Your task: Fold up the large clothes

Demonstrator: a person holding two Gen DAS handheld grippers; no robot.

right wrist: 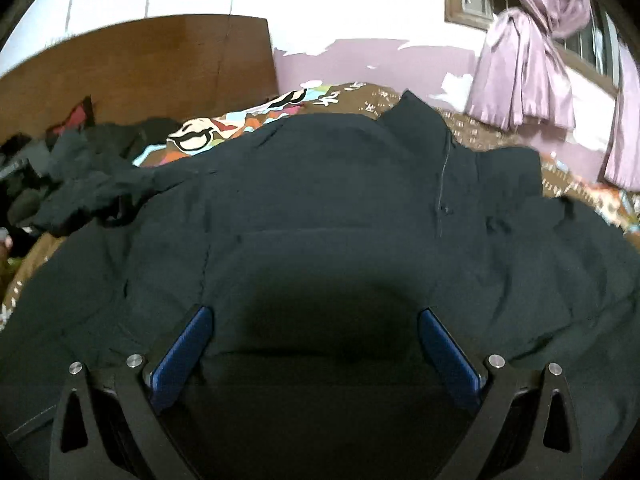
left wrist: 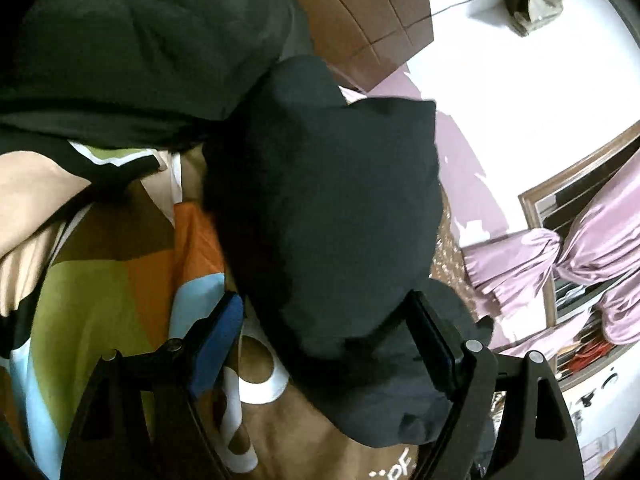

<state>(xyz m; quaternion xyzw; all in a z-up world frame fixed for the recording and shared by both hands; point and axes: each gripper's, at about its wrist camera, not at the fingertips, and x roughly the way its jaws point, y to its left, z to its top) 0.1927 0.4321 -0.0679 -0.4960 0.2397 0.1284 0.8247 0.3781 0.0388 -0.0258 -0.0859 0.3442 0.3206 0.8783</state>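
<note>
A large dark navy garment (right wrist: 328,200) lies spread over the bed, with a placket seam running down its right part. My right gripper (right wrist: 314,320) is open just above it, blue pads wide apart, nothing between them. In the left wrist view a bunched part of a dark garment (left wrist: 320,208) hangs or stands up between the fingers of my left gripper (left wrist: 324,308). The jaws are wide apart and the cloth drapes against the right finger; I see no pinch on it.
A patterned bedsheet (left wrist: 100,280) in brown, orange, green and blue covers the bed. A wooden headboard (right wrist: 140,68) stands behind. A pile of other dark clothes (right wrist: 60,168) lies at the left. Purple curtains (right wrist: 532,60) hang by the window on the right.
</note>
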